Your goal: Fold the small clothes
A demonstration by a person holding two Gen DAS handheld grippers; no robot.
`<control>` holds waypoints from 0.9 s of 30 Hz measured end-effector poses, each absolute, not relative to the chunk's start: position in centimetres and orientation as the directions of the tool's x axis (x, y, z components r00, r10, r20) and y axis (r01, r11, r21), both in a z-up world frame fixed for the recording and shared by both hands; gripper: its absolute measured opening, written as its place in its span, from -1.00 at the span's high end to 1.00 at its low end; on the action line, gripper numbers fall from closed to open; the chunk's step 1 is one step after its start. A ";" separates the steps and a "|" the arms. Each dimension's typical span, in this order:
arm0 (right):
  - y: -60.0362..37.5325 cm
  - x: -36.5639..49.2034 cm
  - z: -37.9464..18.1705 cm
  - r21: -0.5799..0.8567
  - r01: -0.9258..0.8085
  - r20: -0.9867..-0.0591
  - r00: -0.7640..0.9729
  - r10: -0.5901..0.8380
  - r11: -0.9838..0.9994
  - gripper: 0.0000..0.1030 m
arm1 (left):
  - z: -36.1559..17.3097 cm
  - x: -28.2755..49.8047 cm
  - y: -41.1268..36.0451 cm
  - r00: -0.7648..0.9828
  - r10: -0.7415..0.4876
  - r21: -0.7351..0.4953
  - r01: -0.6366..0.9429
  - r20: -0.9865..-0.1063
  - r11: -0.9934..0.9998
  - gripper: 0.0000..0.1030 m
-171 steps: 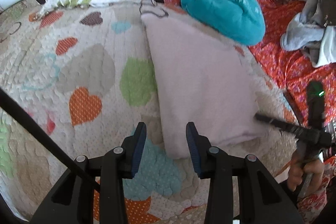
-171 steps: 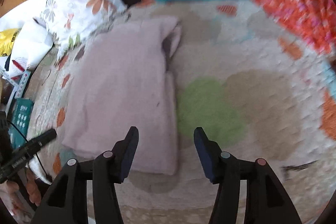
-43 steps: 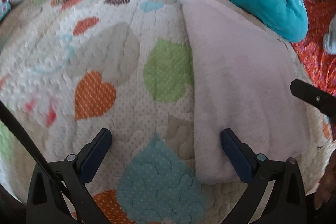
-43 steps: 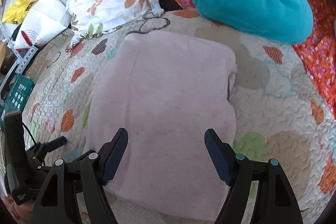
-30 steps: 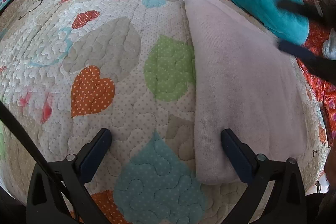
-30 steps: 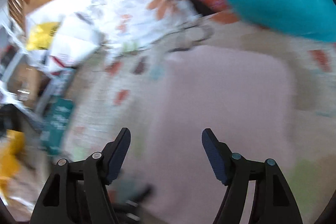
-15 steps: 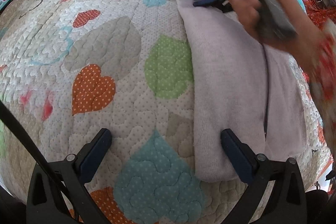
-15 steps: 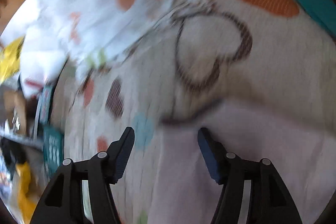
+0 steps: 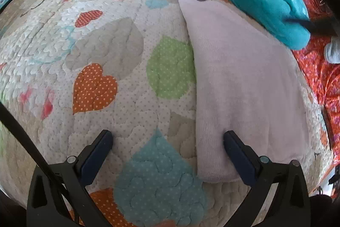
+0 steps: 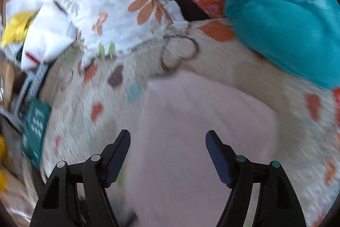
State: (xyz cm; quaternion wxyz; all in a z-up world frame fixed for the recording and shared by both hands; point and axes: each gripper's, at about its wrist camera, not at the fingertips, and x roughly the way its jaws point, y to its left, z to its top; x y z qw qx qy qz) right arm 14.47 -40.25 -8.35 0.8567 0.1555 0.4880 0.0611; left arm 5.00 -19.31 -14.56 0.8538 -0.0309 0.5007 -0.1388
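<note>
A folded pale pink garment (image 9: 244,82) lies flat on a heart-patterned quilt (image 9: 106,61). My left gripper (image 9: 167,142) is open wide and empty above the quilt, its right finger over the garment's near left corner. The garment also shows in the blurred right wrist view (image 10: 201,131). My right gripper (image 10: 167,137) is open and empty above the garment. It shows as a dark blur at the upper right of the left wrist view (image 9: 308,22).
A teal bundle of cloth (image 9: 269,3) lies beyond the garment on an orange floral sheet (image 9: 314,61). A white floral pillow (image 10: 119,3) sits at the quilt's far edge. A grey cloth (image 9: 332,50) lies at the right. Boxes and bags (image 10: 34,120) stand at the left.
My right gripper and the hand holding it have pulled back from the garment's far end toward the teal bundle. The garment lies smooth. My left gripper has not moved.
</note>
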 end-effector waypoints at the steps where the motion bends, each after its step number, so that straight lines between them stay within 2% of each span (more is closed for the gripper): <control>1: -40.7 12.1 -8.4 0.297 0.056 -0.826 0.517 0.227 0.953 -0.57 | -14.6 4.7 -19.2 0.479 -0.272 -0.198 0.199 -0.835 0.960 -1.00; 7: -43.6 2.6 -11.1 0.216 0.181 -0.830 0.552 0.083 0.959 -0.58 | -13.9 3.7 -20.1 0.553 -0.219 -0.118 0.212 -0.804 0.970 -1.00; 12: -44.6 -1.6 -13.6 0.305 0.268 -0.777 0.625 0.076 0.914 -0.58 | -11.5 2.3 -20.7 0.591 -0.219 -0.090 0.241 -0.777 0.966 -1.00; 18: -42.9 -2.6 -13.6 0.170 0.291 -0.768 0.638 -0.058 0.942 -0.58 | -8.0 0.3 -22.1 0.682 -0.222 -0.021 0.291 -0.697 0.957 -1.00; 21: -41.8 -2.7 -13.6 0.084 0.285 -0.767 0.630 -0.121 0.955 -0.58 | -7.7 0.1 -22.6 0.681 -0.225 -0.008 0.307 -0.696 0.952 -1.00; 27: -40.7 -2.5 -14.4 0.051 0.259 -0.779 0.614 -0.124 0.964 -0.58 | -8.3 0.6 -22.4 0.657 -0.197 0.007 0.293 -0.728 0.956 -1.00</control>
